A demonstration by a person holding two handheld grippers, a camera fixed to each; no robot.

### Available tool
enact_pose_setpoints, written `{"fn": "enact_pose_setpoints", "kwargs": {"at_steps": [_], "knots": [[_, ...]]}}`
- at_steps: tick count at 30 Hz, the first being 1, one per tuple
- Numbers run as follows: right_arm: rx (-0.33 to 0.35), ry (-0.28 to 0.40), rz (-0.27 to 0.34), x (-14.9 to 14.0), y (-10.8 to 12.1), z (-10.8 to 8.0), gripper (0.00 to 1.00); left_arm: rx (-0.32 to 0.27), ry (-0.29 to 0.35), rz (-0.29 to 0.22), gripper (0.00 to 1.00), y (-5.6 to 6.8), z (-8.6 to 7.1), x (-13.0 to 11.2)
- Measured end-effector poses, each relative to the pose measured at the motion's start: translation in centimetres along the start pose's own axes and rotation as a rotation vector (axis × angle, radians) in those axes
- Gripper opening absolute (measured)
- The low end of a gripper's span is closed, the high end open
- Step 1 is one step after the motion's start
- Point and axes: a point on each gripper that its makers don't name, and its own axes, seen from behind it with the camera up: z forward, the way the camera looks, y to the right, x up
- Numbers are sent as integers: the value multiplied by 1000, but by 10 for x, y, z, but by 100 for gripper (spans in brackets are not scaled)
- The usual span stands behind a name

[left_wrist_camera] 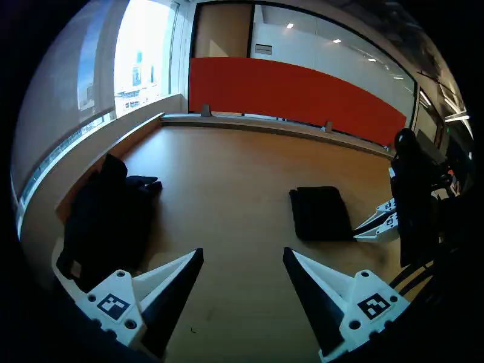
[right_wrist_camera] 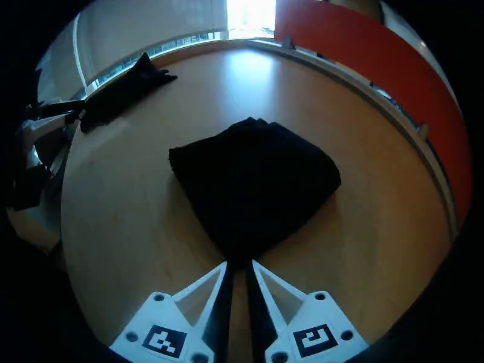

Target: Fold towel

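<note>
A folded black towel [right_wrist_camera: 260, 181] lies flat on the wooden table [right_wrist_camera: 121, 199]; in the left gripper view the towel [left_wrist_camera: 319, 213] sits right of centre. My right gripper [right_wrist_camera: 240, 265] has its fingers nearly together, pinching the towel's near corner. From the left gripper view the right gripper [left_wrist_camera: 370, 230] reaches in from the right to that corner, held by a dark-sleeved arm [left_wrist_camera: 416, 199]. My left gripper [left_wrist_camera: 242, 254] hovers open over bare wood, well to the left of the towel, with nothing between its fingers.
A heap of dark cloth [left_wrist_camera: 109, 218] lies along the table's window side, also seen far off as the dark heap [right_wrist_camera: 124, 88]. A raised ledge [left_wrist_camera: 272, 124] and a red panel [left_wrist_camera: 290, 91] bound the table's far edge.
</note>
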Motion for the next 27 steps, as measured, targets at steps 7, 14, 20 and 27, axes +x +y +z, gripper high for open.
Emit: {"fn": "enact_pose_setpoints", "kwargs": {"at_steps": [7,14,20,27], "knots": [[-15,11,-11,1,2,-2,5,-2,1,2,98,1,1,0],[-43,37,-9,9,9,-8,4,-5,1,1,98,1,1,1],[-74,108,2,37,18,-26,4,-12,9,0,98,3,3,6],[-105,219,28,84,32,-56,4,-26,22,9,98,8,6,17]]}}
